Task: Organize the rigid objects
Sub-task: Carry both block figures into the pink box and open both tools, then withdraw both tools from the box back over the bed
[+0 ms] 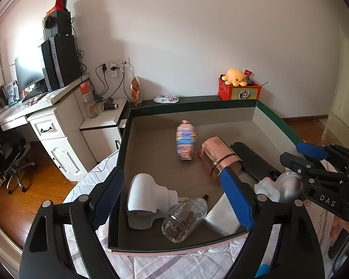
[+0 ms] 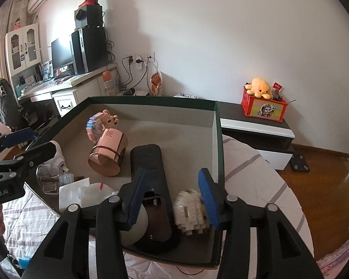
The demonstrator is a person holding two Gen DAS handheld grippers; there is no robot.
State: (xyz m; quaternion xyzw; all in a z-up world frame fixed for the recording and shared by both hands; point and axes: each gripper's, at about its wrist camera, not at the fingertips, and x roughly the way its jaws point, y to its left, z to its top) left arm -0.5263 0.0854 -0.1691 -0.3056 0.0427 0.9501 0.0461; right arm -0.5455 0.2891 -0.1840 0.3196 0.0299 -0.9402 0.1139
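A dark-rimmed box (image 1: 197, 103) (image 2: 217, 139) lies on the bed and holds the objects. My left gripper (image 1: 174, 200) is open above its near left part, over a white device (image 1: 149, 197) and a clear glass bottle (image 1: 186, 218). My right gripper (image 2: 172, 195) is open above the near right part, over a black remote (image 2: 149, 162) with an open battery bay and a white block figure (image 2: 188, 209). A rose-gold tin (image 1: 218, 158) (image 2: 109, 153) and a pastel block figure (image 1: 185, 139) (image 2: 97, 123) lie mid-box. The right gripper also shows in the left wrist view (image 1: 300, 158).
A white flat box (image 1: 221, 218) and a grey ball (image 1: 290, 186) sit in the box's near part. A red box with a yellow plush (image 2: 263, 102) stands on the dark headboard shelf. A desk with a computer (image 1: 58, 62) and an office chair (image 1: 14, 160) are left.
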